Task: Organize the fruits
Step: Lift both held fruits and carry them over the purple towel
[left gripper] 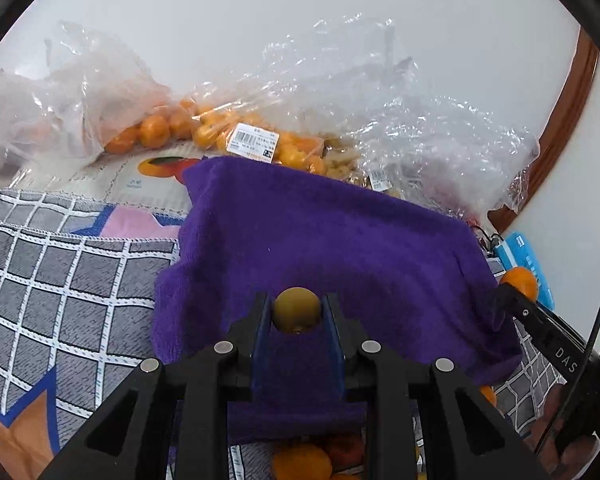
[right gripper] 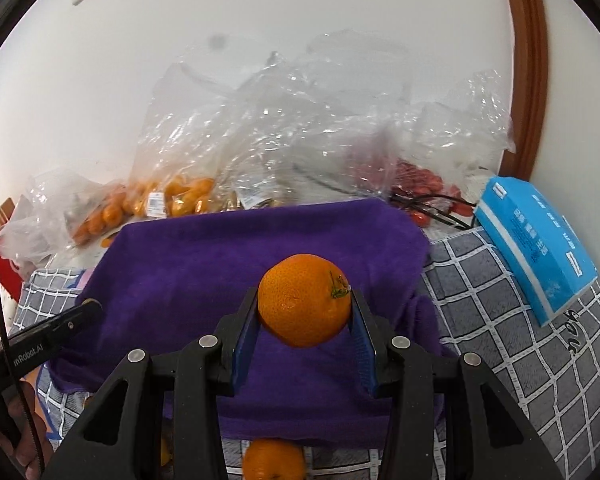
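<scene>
My left gripper [left gripper: 297,309] is shut on a small olive-brown round fruit [left gripper: 297,310] and holds it over the near part of a purple towel [left gripper: 320,232]. My right gripper [right gripper: 304,308] is shut on an orange tangerine [right gripper: 305,300] with a green stem, above the same purple towel [right gripper: 228,264]. The right gripper and its tangerine [left gripper: 520,282] also show at the right edge of the left wrist view. The left gripper's finger [right gripper: 72,322] shows at the left of the right wrist view. More tangerines [right gripper: 274,460] lie below the towel's near edge.
Clear plastic bags of tangerines [left gripper: 164,130] and other fruit [right gripper: 416,184] are piled at the back against the wall. A blue tissue pack [right gripper: 536,240] lies at the right on a grey checked cloth [left gripper: 60,280]. A wooden door frame [right gripper: 528,60] stands at the far right.
</scene>
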Demonstrator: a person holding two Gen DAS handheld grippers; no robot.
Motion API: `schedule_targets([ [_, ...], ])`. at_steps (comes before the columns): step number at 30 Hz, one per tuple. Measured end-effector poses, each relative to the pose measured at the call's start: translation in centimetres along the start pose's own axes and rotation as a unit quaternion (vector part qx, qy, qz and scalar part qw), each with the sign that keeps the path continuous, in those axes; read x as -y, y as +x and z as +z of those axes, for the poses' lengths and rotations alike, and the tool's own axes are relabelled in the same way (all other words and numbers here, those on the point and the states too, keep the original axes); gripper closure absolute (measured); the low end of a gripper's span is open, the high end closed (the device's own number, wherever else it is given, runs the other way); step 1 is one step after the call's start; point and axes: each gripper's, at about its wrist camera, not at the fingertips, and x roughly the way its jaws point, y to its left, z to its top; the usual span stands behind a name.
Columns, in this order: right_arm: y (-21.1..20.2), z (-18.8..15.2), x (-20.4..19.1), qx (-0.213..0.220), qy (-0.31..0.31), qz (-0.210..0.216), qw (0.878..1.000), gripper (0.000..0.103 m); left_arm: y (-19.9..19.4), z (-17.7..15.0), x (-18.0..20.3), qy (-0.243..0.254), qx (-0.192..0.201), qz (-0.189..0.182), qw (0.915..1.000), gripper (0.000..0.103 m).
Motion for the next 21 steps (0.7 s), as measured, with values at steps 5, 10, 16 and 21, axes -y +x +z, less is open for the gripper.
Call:
schedule_targets([
  [5, 1.2, -0.4, -0.3, -0.023, -0.004, -0.002, 1.000, 0.060, 0.9, -0.2, 0.0, -0.001, -0.014, 0.000, 0.9999, 0.078],
  [10, 1.6, -0.8, -1.1, -0.031, -0.014, 0.002, 0.999, 0.060, 0.8, -0.4, 0.2, 0.004, -0.009, -0.003, 0.9999, 0.078],
  [16, 2.7, -1.3, -1.9, -0.045, -0.031, -0.002, 0.998, 0.060, 0.9, -0.5, 0.3, 0.007, -0.008, 0.001, 0.9999, 0.078],
  [21, 3.3, -1.6, -2.0, -0.054, -0.036, -0.007, 0.998, 0.060, 0.7, -0.4, 0.2, 0.002, -0.005, -0.011, 0.9999, 0.078],
])
